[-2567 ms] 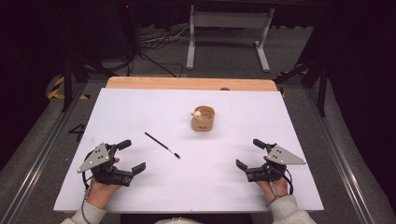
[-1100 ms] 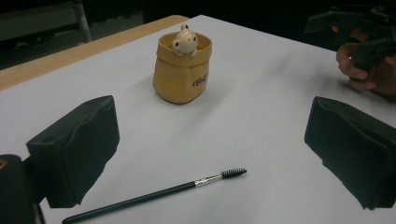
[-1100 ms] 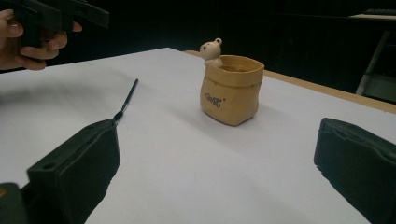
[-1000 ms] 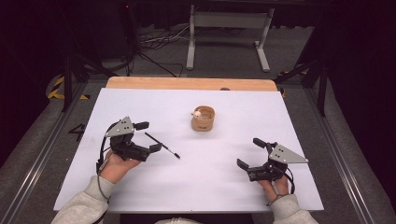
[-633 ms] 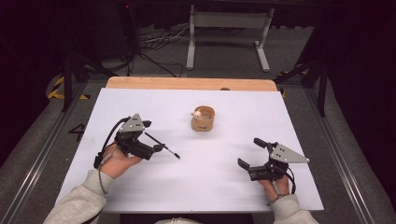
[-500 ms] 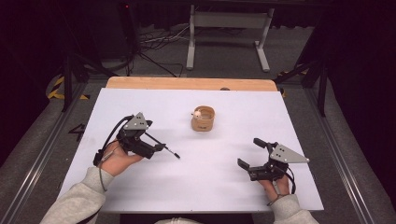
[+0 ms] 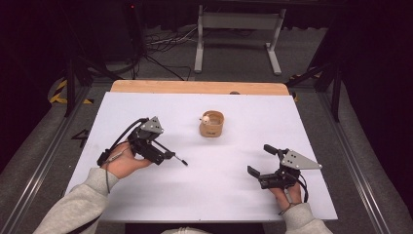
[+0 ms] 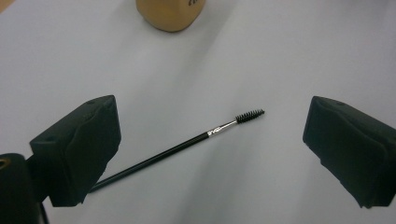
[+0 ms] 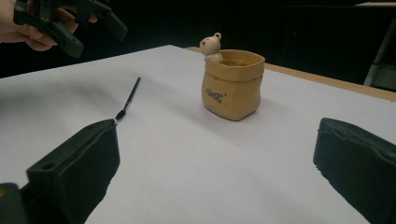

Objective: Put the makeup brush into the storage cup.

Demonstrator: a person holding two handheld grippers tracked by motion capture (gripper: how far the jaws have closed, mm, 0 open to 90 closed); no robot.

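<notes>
A thin black brush with a small bristle tip lies flat on the white table. My left gripper hovers just above it, open, one jaw on each side of the handle and not touching it. From above, that left gripper covers most of the brush, whose tip sticks out to the right. My right gripper rests open at the front right with nothing between its jaws. In the right gripper view, the right gripper faces a tan sack-shaped cup.
The tan cup with a small bear figure on its rim stands mid-table, beyond both grippers. A wooden strip runs along the table's far edge. Behind it are a metal stand and cables on the floor.
My left gripper moved from the front left forward and rightward until it came over the brush. The right gripper stayed where it was, and the brush and cup have not moved.
</notes>
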